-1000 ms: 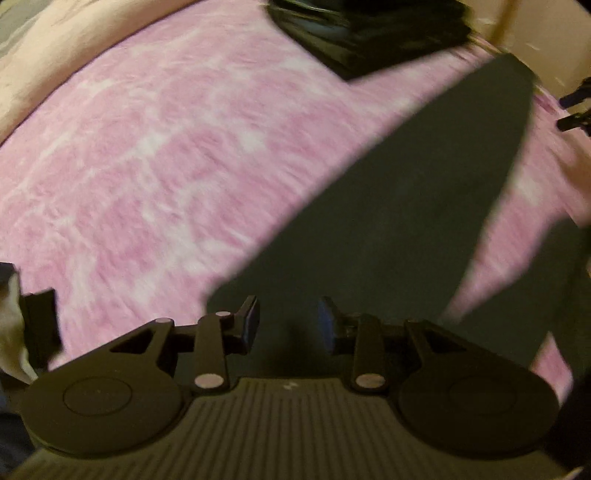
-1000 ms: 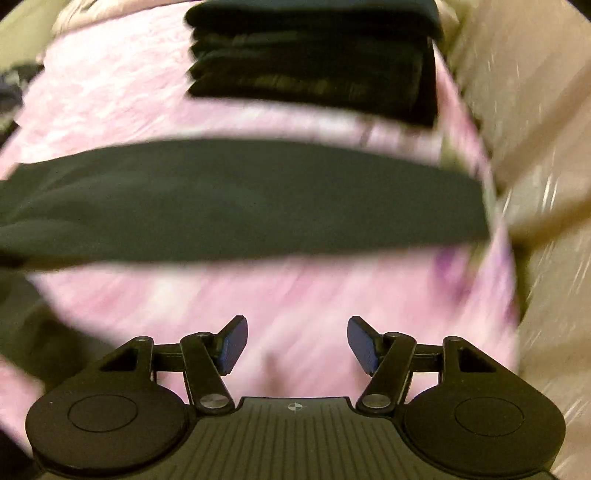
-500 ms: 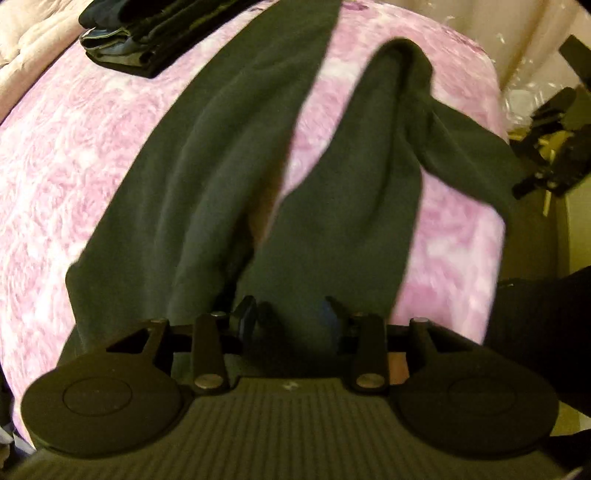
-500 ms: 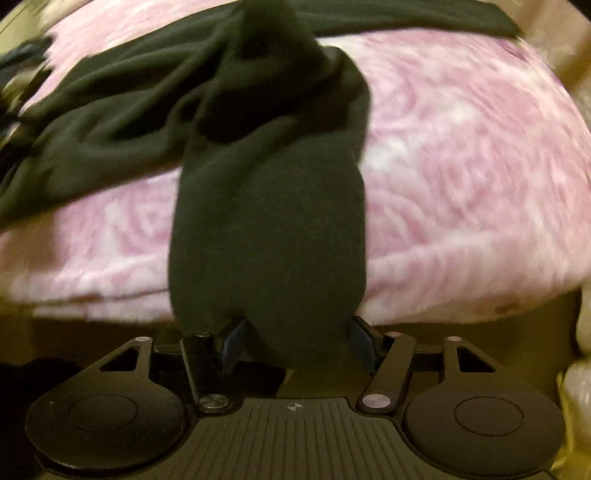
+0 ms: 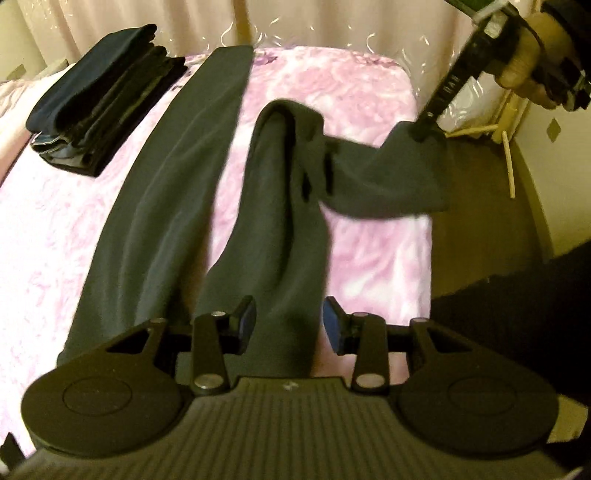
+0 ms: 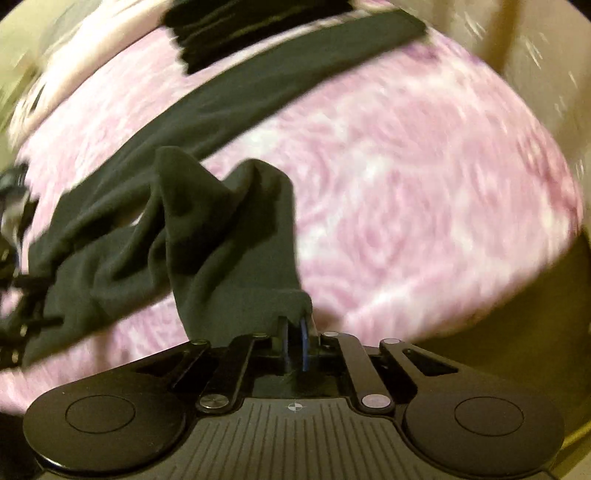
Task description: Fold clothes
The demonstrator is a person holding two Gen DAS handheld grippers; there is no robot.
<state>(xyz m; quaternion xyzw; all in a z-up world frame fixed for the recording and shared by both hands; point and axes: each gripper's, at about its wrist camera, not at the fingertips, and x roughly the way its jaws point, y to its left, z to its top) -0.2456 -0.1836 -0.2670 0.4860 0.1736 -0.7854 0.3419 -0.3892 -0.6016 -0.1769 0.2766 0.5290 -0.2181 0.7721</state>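
A dark grey pair of trousers [image 5: 280, 221] lies on the pink blanket [image 5: 369, 92], one leg stretched straight toward the far end. The other leg runs between the jaws of my left gripper [image 5: 289, 323]. Its left pad touches the cloth, while a strip of pink shows beside the right pad, so it is open. My right gripper [image 6: 294, 332] is shut on the end of that same leg [image 6: 229, 251]. In the left wrist view the right gripper [image 5: 428, 127] pinches the leg end just past the bed's right edge, lifted off the blanket, with a hand [image 5: 532, 55] behind it.
A stack of folded dark clothes [image 5: 103, 99] sits at the far left of the bed, also at the top of the right wrist view as a stack [image 6: 251, 29]. Pale curtains [image 5: 332, 22] hang behind. Brown floor [image 5: 480, 221] lies beyond the bed's right edge.
The right jaws stood open around the leg end and have closed on it. Both hands have swung sideways and rolled. The left wrist view has pulled back to show the whole bed.
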